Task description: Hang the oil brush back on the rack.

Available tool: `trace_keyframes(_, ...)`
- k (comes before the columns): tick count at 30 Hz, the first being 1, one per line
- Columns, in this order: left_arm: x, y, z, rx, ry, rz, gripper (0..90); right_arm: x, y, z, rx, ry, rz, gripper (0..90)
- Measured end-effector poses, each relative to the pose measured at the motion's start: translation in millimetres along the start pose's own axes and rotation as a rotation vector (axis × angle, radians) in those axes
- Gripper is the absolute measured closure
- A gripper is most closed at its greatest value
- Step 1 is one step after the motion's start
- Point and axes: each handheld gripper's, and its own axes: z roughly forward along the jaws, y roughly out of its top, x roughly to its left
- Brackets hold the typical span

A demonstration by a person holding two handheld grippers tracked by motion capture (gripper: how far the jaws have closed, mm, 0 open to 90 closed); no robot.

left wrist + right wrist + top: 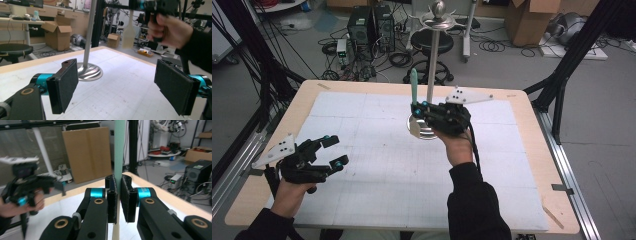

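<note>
Left gripper [334, 151] near-left over the white mat [377, 175], jaws wide, nothing between them. Right gripper [119, 195] mid-table, jaws narrow, clamped on a flat spatula [414, 85] held upright beside the stand [433, 60]. Spatula: slim green handle, pale blade, looks smooth. Stand: polished metal pole, round dished base, hook arms on top. Risk: thin handle could pivot in the pads, or clip the pole when hung.

pale green spatula handle [119, 147], black right gripper [424, 111] with teal joints, silvery stand [432, 75], white gridded mat [382, 165], tan table [532, 130]
</note>
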Motion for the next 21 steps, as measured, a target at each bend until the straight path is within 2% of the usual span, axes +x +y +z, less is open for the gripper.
trace_keyframes(7,-0.3,-1.1,0.1,0.03,0.016,0.035,18.1,-20.9,30.4,13.2,-0.003,-0.033,0.002,84.1)
trace_keyframes(10,-0.3,-1.1,-0.1,0.028,0.014,0.034,18.2,-28.0,38.8,16.2,-0.018,-0.029,0.03,84.1)
trace_keyframes(15,-0.6,-0.9,-0.4,0.029,0.012,0.035,18.4,-37.2,47.6,22.4,-0.013,-0.038,0.053,84.1)
trace_keyframes(18,-0.8,-0.5,-1.4,0.021,0.013,0.03,18.3,-39.3,48.8,26.6,-0.029,-0.033,0.069,84.1)
trace_keyframes(21,-1.1,-0.7,-0.9,0.024,0.007,0.03,18.3,-40.5,51.3,30.6,-0.022,-0.042,0.069,84.0)
